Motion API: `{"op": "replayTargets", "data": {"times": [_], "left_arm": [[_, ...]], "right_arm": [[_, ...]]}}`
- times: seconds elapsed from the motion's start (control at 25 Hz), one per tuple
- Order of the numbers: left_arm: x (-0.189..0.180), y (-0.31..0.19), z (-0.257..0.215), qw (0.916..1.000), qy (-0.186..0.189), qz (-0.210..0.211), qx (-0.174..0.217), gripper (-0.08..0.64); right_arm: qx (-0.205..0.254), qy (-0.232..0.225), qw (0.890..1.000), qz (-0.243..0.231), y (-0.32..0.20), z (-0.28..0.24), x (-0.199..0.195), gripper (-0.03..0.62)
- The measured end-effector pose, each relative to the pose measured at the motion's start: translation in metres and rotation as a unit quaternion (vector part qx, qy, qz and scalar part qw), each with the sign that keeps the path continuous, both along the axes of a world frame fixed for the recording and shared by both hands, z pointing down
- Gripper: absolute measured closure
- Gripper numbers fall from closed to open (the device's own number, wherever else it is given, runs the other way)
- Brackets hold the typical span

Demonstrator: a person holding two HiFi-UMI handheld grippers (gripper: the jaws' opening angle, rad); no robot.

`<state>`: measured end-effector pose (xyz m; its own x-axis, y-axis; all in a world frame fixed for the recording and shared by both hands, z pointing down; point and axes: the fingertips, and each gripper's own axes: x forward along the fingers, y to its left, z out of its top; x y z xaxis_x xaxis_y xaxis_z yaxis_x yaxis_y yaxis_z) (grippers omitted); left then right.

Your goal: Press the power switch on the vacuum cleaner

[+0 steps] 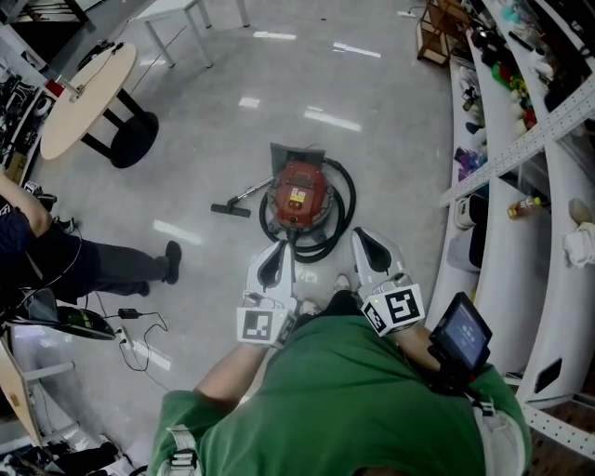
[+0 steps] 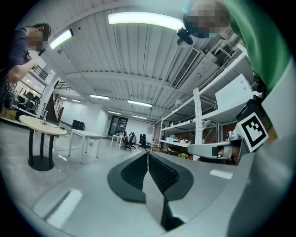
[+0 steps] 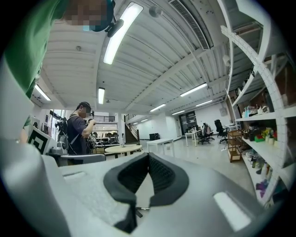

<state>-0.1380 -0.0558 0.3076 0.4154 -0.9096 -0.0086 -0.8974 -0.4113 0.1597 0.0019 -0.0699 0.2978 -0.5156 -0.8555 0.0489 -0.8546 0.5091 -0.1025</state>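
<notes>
A red canister vacuum cleaner (image 1: 297, 196) stands on the grey floor ahead of me, ringed by its black hose (image 1: 343, 209). Its wand and floor nozzle (image 1: 231, 209) lie to its left. In the head view both grippers are held in front of my chest, short of the vacuum and apart from it. My left gripper (image 1: 282, 247) is shut with nothing in it, as is my right gripper (image 1: 362, 235). The left gripper view shows the left gripper (image 2: 148, 155) with pads pressed together, aimed across the room; the vacuum is out of that view. The right gripper (image 3: 148, 156) looks the same.
A round wooden table (image 1: 86, 99) stands far left, with a white table (image 1: 182, 11) behind it. A person (image 1: 91, 265) sits at the left, legs stretched toward the vacuum. A power strip and cable (image 1: 127, 339) lie on the floor. Stocked shelves (image 1: 521, 139) run along the right.
</notes>
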Motion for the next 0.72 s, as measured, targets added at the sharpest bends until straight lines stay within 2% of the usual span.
{"op": "replayTargets", "data": {"times": [0.4,0.72], "left_arm": [[0.015,0.005,-0.010,1.0000,-0.003,-0.006,0.006,0.554],[0.057,-0.002,-0.011,1.0000,0.001,0.006,0.007,0.554]], "right_arm": [[0.007,0.002,1.000,-0.011,0.010,-0.006,0.012,0.591],[0.013,0.009,1.000,-0.011,0.012,-0.007,0.044,0.591]]}}
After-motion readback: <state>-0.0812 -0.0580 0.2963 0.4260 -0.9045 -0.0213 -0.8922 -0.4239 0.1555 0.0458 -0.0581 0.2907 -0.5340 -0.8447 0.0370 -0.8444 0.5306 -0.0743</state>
